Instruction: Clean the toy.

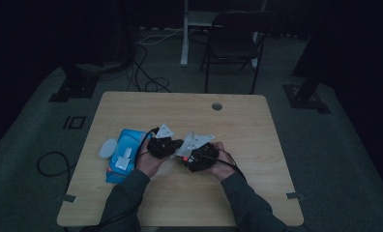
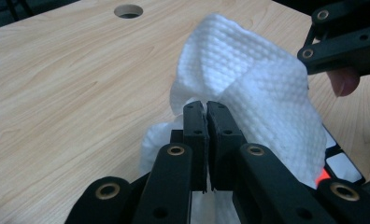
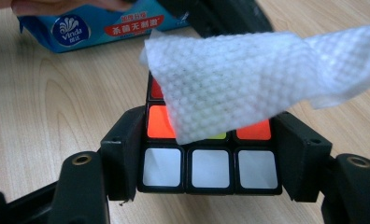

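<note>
My right gripper [image 3: 209,126] is shut on a colour cube [image 3: 210,168], one jaw on each side; its near face shows white tiles, its top orange ones. A white textured wipe [image 3: 239,79] lies draped over the cube's top. My left gripper [image 2: 205,105] is shut on that wipe [image 2: 253,88], jaws pinched together with cloth between them, and the cube [image 2: 342,164] peeks out below it. In the high view both grippers meet at the table's middle, left gripper [image 1: 172,144] beside right gripper [image 1: 189,157].
A blue wipe pack [image 1: 124,155] lies on the wooden table [image 1: 180,203] left of the hands, with a white oval lid [image 1: 108,148] beside it. A cable hole [image 1: 217,106] sits near the far edge. A chair [image 1: 233,38] and floor cables lie beyond.
</note>
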Action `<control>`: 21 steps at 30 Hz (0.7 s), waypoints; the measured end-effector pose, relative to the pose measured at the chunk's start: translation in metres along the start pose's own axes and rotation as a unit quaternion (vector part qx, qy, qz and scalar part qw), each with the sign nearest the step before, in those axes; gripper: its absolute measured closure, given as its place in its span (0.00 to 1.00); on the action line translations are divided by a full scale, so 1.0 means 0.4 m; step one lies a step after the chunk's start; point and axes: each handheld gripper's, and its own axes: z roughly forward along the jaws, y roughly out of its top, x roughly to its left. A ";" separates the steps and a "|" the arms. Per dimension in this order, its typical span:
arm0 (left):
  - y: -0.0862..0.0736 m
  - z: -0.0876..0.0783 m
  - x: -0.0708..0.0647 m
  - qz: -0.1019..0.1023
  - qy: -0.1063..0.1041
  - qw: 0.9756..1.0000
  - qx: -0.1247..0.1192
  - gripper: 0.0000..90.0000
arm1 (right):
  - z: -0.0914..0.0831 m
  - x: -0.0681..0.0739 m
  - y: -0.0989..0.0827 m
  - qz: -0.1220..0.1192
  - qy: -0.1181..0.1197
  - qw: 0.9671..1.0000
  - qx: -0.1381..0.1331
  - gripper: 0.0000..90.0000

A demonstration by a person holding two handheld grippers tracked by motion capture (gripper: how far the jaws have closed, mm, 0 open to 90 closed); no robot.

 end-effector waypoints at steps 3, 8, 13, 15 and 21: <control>-0.008 0.010 -0.001 0.006 0.000 1.000 0.016 0.98 | -0.007 -0.007 0.000 0.004 -0.002 1.000 -0.005 0.38; -0.025 0.027 -0.012 0.014 0.003 0.999 0.035 0.98 | -0.019 -0.017 -0.003 0.013 -0.009 1.000 -0.010 0.38; -0.039 0.032 -0.014 0.016 0.001 0.999 0.047 0.98 | -0.025 -0.029 -0.005 0.027 -0.013 0.999 -0.012 0.38; -0.044 0.033 -0.015 0.016 0.001 0.999 0.050 0.98 | -0.026 -0.033 -0.005 0.029 -0.015 0.999 -0.012 0.38; -0.058 0.024 -0.022 0.014 0.001 0.999 0.049 0.98 | -0.030 -0.043 -0.003 0.037 -0.022 0.999 -0.012 0.38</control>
